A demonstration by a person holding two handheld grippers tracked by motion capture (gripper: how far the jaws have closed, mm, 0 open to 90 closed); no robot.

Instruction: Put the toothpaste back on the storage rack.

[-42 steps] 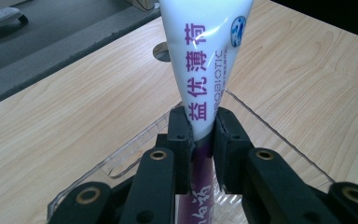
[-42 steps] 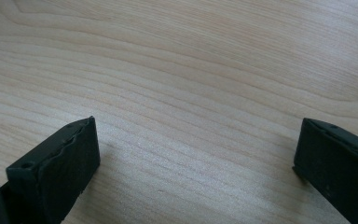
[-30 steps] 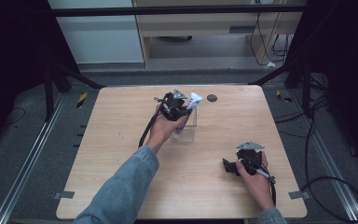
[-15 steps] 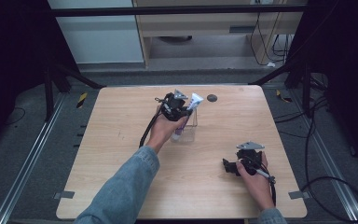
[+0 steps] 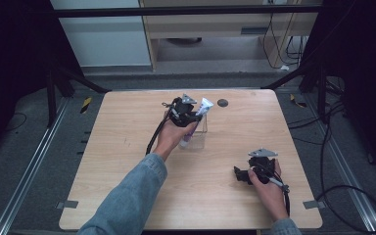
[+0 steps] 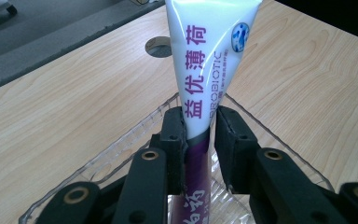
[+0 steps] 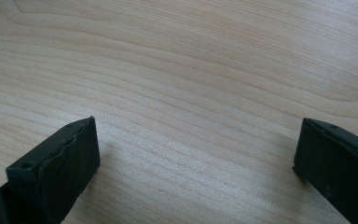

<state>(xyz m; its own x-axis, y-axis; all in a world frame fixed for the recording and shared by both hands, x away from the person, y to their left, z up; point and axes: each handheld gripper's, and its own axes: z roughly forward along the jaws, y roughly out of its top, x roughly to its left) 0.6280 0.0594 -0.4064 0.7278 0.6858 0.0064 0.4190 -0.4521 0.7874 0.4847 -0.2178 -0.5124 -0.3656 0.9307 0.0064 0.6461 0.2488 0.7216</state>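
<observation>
Table (image 5: 127, 147); tube (image 6: 205, 70) bottom behind tongs (image 6: 199, 135)

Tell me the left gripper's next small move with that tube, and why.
Probably finish opening and lift away. The left gripper has just been opening its jaws: one pad touches the tube, the other stands slightly off it. The tube stands upright with its lower end inside the clear box, so it seems placed. The right gripper rests open on the table.
</observation>
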